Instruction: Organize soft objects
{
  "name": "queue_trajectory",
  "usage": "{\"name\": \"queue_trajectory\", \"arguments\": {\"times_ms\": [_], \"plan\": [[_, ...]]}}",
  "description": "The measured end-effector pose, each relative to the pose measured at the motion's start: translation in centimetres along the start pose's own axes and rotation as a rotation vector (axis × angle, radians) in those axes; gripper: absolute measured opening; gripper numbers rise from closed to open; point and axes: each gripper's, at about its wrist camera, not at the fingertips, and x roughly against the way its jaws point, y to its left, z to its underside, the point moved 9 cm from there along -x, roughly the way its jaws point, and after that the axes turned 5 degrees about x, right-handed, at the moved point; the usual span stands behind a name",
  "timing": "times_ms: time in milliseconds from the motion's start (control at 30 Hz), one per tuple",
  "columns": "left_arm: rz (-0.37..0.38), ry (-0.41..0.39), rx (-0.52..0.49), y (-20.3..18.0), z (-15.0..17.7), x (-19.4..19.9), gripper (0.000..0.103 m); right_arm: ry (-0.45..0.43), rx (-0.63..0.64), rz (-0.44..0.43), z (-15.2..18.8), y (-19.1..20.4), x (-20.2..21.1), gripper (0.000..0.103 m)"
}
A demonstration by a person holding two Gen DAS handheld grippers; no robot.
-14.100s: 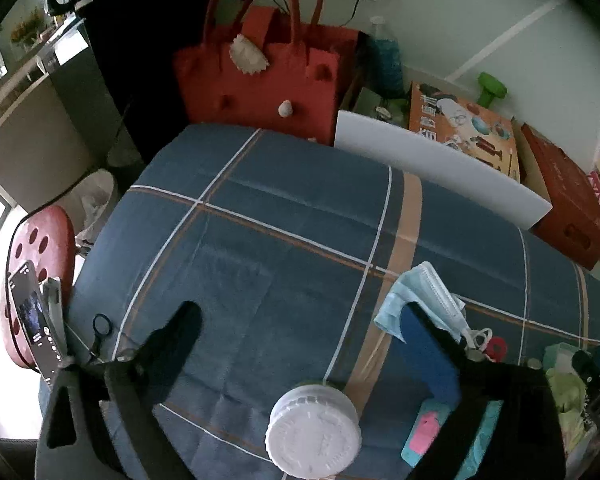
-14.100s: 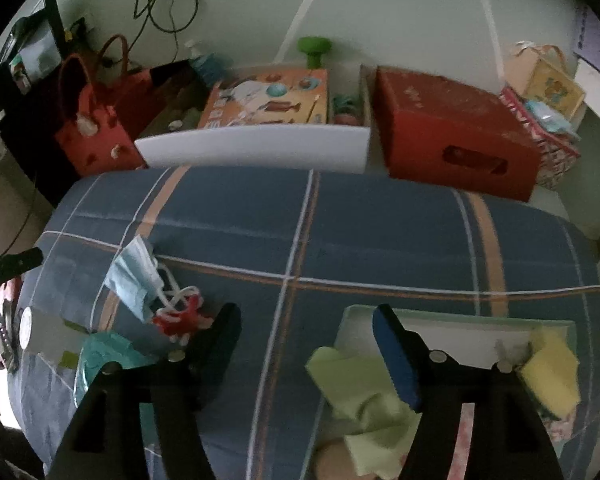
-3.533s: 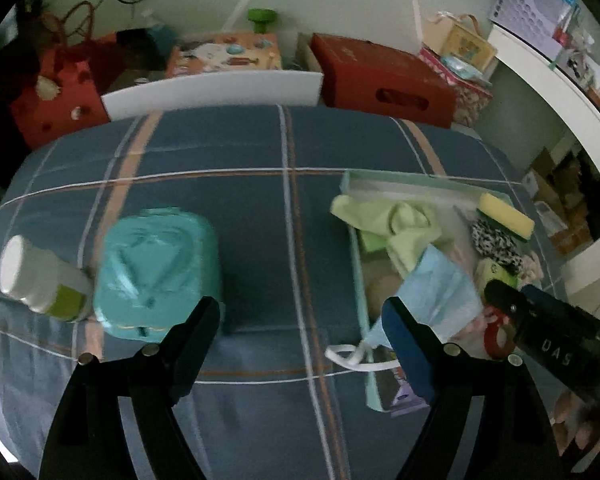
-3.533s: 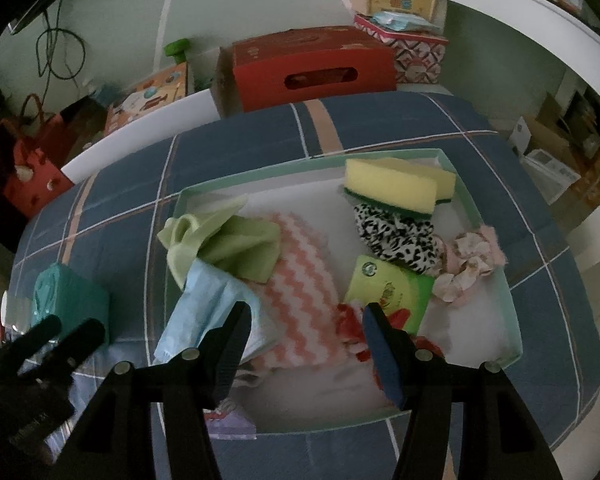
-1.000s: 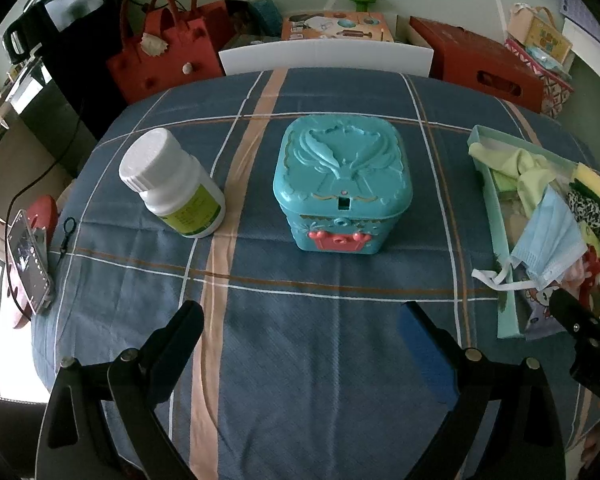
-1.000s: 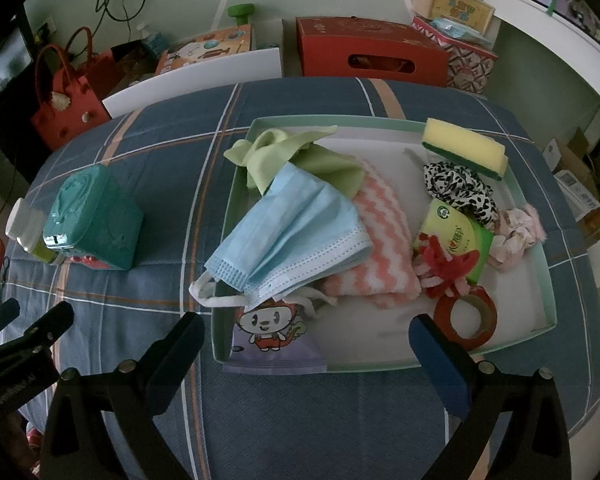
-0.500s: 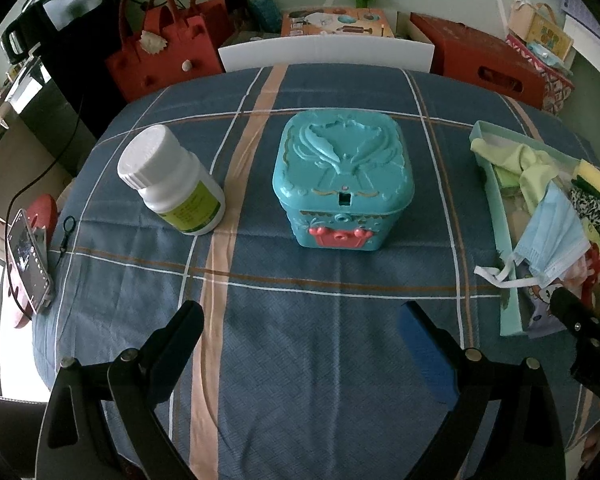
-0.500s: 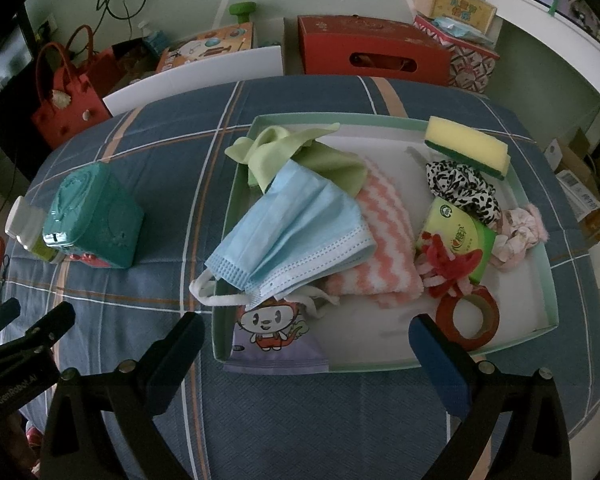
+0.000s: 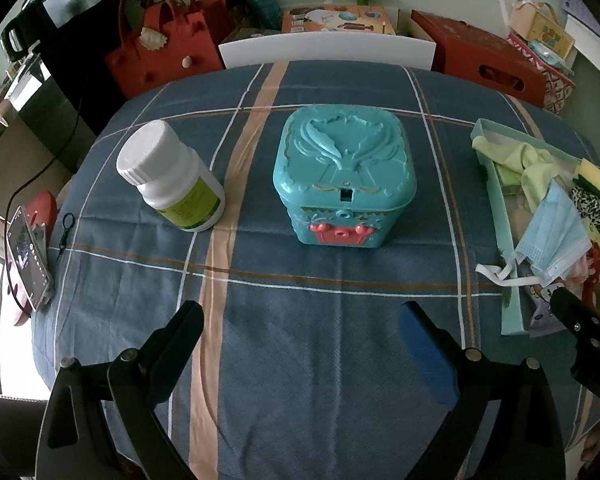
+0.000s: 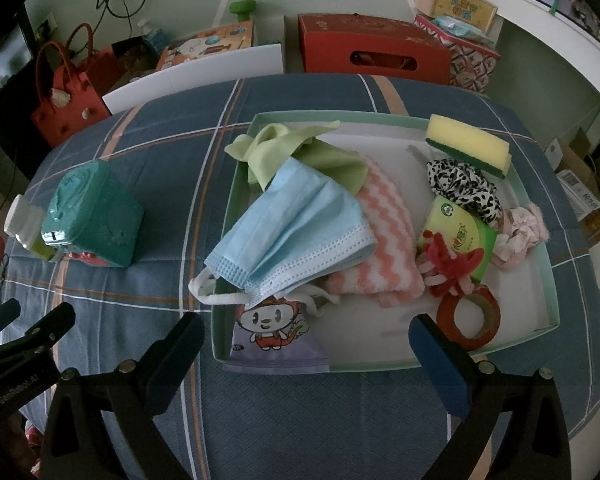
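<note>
While both grippers hung empty, the soft things lay gathered in the tray (image 10: 548, 272).

The left gripper (image 9: 300, 324) and right gripper (image 10: 306, 334) had jaws wide apart, holding nothing. The face mask (image 10: 296, 220) draped over the tray's left rim; light and limp, it looked easiest pinched by its pleated middle.

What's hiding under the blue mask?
Under the mask lie a green cloth, a pink zigzag towel and a cartoon pouch. Whatever lies beneath its middle is covered.
</note>
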Motion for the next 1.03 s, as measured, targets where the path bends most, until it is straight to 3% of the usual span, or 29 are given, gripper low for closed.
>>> {"name": "queue_trajectory", "arguments": {"times_ms": [1033], "plan": [[-0.008, -0.011, 0.019, 0.53, -0.13, 0.27, 0.098, 0.005, 0.004, 0.002, 0.28, 0.21, -0.14, 0.103]]}}
